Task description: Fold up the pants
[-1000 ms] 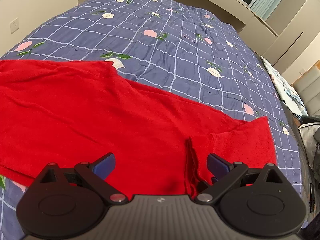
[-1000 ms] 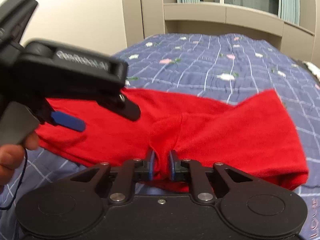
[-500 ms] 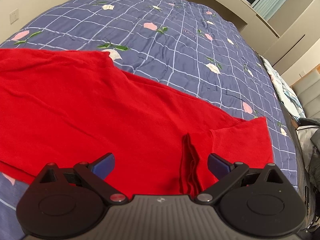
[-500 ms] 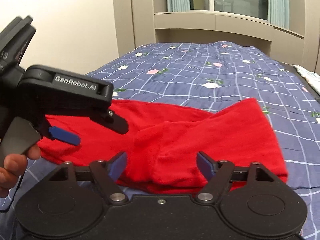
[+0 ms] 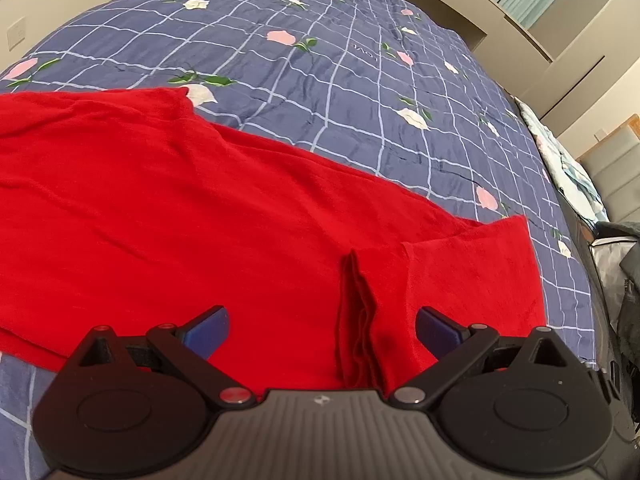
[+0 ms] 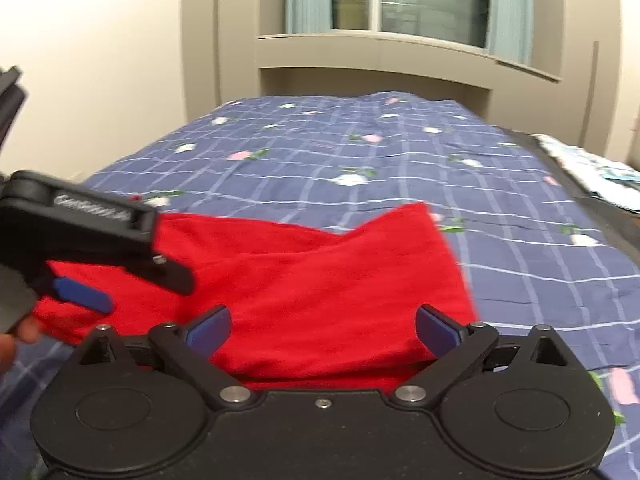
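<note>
Red pants [image 5: 208, 216] lie spread across the bed, with a bunched ridge of fabric [image 5: 360, 320] near the front edge. My left gripper [image 5: 322, 330] is open and empty, just above the pants, its right finger beside the ridge. In the right wrist view the pants [image 6: 320, 280] lie below my right gripper [image 6: 323, 330], which is open and empty. The left gripper [image 6: 86, 252] shows there at the left, held in a hand.
The bed has a blue checked cover with flowers [image 5: 360, 80]. A wall runs along its left side [image 6: 100, 80]. A window and a beige shelf unit [image 6: 380, 52] stand behind it. Bags and cloth [image 5: 616, 264] lie off the bed's right edge.
My right gripper opened and let go of the bunched red fabric, then lifted back and tilted up. My left gripper stayed open and shifted slightly over the pants.
</note>
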Tool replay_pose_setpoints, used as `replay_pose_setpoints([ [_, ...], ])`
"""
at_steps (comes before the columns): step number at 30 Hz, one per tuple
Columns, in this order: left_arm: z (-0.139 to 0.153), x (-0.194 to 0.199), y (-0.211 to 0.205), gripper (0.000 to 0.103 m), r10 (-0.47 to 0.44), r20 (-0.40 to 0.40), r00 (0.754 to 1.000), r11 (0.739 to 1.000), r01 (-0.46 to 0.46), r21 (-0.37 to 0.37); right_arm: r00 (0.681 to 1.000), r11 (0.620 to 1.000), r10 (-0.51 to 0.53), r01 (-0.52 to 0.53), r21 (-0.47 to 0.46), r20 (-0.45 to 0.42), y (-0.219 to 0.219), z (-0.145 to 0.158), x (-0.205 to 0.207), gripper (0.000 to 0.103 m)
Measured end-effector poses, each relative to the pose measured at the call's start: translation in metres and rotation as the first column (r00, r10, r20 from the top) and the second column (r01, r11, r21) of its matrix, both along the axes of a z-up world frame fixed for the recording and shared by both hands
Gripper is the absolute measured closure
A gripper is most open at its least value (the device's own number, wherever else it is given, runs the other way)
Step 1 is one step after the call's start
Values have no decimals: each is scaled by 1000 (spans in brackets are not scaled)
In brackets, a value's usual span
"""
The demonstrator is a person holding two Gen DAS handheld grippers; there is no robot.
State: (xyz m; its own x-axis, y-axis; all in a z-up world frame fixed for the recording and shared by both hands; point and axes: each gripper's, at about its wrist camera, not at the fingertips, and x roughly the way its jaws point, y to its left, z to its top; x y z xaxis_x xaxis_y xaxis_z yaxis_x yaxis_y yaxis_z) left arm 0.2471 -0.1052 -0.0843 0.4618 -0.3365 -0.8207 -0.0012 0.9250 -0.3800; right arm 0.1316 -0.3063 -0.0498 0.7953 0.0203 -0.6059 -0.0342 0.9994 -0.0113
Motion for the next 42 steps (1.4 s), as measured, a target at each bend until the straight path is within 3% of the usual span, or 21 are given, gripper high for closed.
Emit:
replay_pose_setpoints([
  [7,-2,-3,-17,1,-52,7,999,998,51,22,992,992,-127,127,-27,-21,-32,-11,5,1],
  [14,-6,-10,-39,3,-143,9,990,989,143,30,983,985,-170,169,-12,-75,-49,-29,10,1],
  [22,-4,-16,-49,45,-160,15,987,986,160,40,981,985,-172,174,9,-89,-52,-34,9,1],
  [26,-6,-14,-44,57,-139,10,990,990,138,27,981,985,-172,174,15,-91,-53,-34,10,1],
  [30,-5,-15,-47,75,-159,18,987,987,159,19,981,985,-170,172,14,-93,-53,-34,10,1],
  [42,-1,-18,-51,84,-178,45,983,984,177,38,981,985,-171,173,17,-95,-53,-35,10,1],
])
